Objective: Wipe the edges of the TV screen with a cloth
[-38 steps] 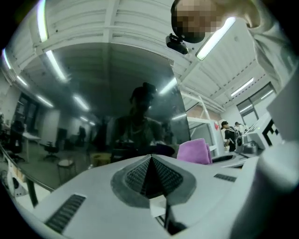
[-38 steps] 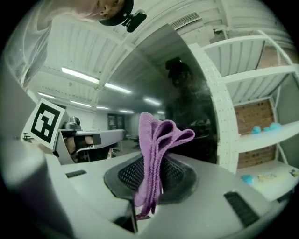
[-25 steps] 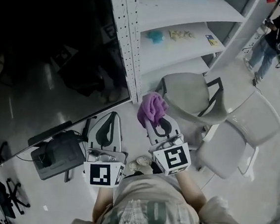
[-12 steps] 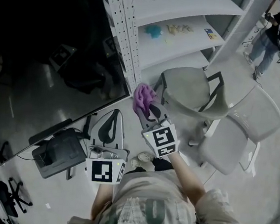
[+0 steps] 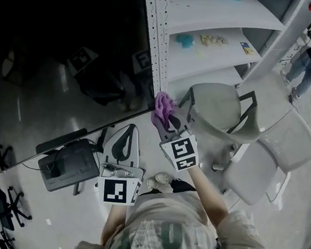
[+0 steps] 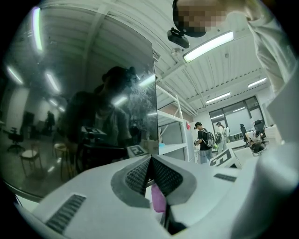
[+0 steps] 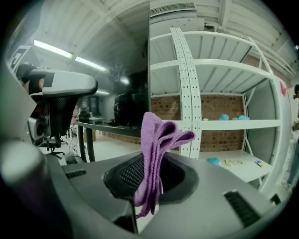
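The right hand-held gripper, clamped on the cloth, has moved in since a second ago. The cloth now sits at the TV's lower right corner, seemingly touching its edge. The left hand-held gripper hangs below, jaws together, empty.

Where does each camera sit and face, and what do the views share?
Head view: on the head, steeply down at TV screen, left gripper, right gripper, cloth; shirt, forearms show.
Left gripper view: on that gripper, along shut jaws toward the screen; the shirt looms at right.
Right gripper view: on that gripper, toward the shelf rack; jaws clamp the cloth.
Shared: all three show screen and rack.
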Tool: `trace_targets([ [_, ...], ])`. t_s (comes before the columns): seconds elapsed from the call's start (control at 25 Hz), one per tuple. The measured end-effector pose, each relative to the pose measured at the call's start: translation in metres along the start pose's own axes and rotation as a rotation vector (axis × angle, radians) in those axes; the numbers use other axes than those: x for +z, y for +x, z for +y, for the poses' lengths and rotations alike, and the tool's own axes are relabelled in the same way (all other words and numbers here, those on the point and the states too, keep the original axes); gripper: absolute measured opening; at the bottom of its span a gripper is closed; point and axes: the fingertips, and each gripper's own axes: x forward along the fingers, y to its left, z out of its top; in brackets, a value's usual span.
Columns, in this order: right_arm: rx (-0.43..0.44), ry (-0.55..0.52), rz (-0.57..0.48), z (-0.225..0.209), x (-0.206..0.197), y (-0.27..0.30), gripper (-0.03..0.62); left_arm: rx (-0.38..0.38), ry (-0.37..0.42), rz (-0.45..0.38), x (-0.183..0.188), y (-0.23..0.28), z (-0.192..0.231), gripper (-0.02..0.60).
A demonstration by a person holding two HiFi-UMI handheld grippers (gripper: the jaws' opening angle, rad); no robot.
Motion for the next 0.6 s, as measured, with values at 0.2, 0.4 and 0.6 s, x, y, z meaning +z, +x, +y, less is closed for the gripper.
trace_targets([
  [0.2,0.008,-0.027,-0.005,0.004,0.003,-0.003,0.057,0.000,-0.001,0.001,0.000,-0.001,-0.004,0.014],
  [0.4,0.003,-0.047,-0.018,0.000,0.012,-0.005,0.057,-0.002,0.002,-0.003,0.001,0.000,-0.007,0.014],
  [0.6,-0.002,-0.063,-0.023,0.000,0.016,-0.008,0.057,0.005,-0.005,-0.009,0.004,-0.005,-0.009,0.014],
])
